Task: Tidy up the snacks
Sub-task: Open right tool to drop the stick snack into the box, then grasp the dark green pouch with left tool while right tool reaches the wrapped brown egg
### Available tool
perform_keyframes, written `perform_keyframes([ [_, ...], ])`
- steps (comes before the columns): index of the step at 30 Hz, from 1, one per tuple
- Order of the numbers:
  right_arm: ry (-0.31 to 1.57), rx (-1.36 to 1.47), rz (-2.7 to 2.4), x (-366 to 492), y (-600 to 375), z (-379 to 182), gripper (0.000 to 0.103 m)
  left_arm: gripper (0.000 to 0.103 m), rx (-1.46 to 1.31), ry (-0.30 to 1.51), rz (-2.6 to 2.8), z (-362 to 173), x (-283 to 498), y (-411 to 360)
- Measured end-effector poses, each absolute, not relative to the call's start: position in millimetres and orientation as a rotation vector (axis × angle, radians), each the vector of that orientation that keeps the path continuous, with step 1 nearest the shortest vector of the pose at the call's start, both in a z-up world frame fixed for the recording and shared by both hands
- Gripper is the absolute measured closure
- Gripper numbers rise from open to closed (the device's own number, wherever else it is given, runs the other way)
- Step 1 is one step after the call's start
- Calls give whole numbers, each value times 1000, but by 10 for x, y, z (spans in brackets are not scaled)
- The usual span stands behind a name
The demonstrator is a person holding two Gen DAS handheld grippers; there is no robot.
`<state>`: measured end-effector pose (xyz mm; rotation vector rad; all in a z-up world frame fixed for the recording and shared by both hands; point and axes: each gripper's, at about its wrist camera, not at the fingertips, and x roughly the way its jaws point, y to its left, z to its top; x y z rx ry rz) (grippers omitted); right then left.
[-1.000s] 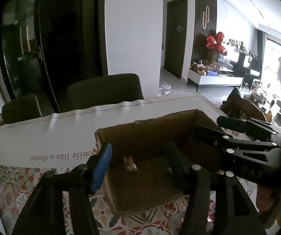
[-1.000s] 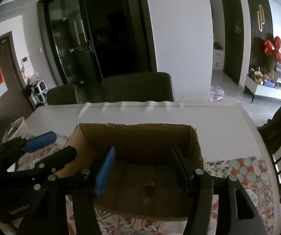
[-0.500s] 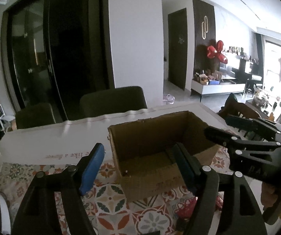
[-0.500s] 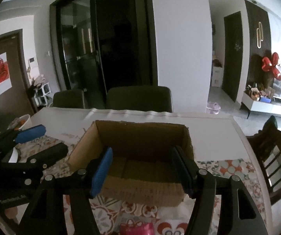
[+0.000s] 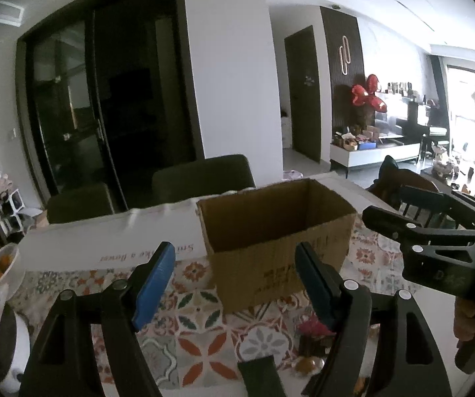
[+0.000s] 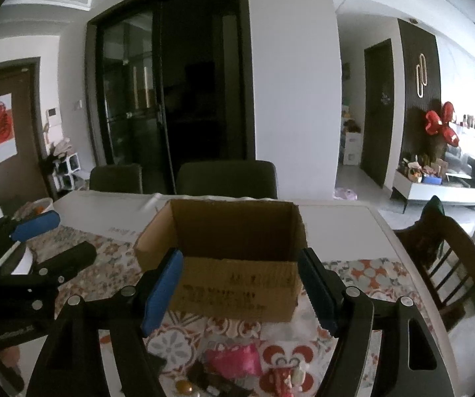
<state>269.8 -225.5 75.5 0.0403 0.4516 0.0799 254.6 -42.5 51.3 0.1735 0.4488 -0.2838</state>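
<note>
An open brown cardboard box point(image 5: 270, 231) point(image 6: 234, 284) stands on the patterned tablecloth, ahead of both grippers and apart from them. My left gripper point(image 5: 234, 254) is open and holds nothing. My right gripper point(image 6: 240, 254) has its jaws opening, with nothing between them; it also shows at the right of the left wrist view point(image 5: 386, 203). Loose snacks lie on the cloth on the near side of the box: a pink packet point(image 6: 234, 357), a red packet point(image 6: 280, 380), a round gold sweet point(image 5: 307, 362) and a dark green packet point(image 5: 260, 377). From here the inside of the box is hidden.
A bowl of orange fruit point(image 5: 0, 264) sits at the table's left end. Two dark chairs point(image 5: 201, 175) stand behind the table, and a wooden chair point(image 6: 446, 258) stands at its right side. A white strip of table point(image 5: 105, 241) runs behind the box.
Both grippers have drawn back from over the box, which now stands farther ahead. Their jaws have widened. The snacks on the cloth in front of the box have come into view.
</note>
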Motion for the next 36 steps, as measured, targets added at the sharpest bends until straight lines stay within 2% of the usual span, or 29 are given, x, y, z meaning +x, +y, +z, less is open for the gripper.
perform_keyframes([
  [28, 583, -61, 195, 2077, -1777, -58, 31, 29, 132, 680, -280, -492, 1941, -134],
  [36, 664, 42, 239, 2086, -1709, -331, 31, 29, 107, 736, -291, -720, 1982, -163],
])
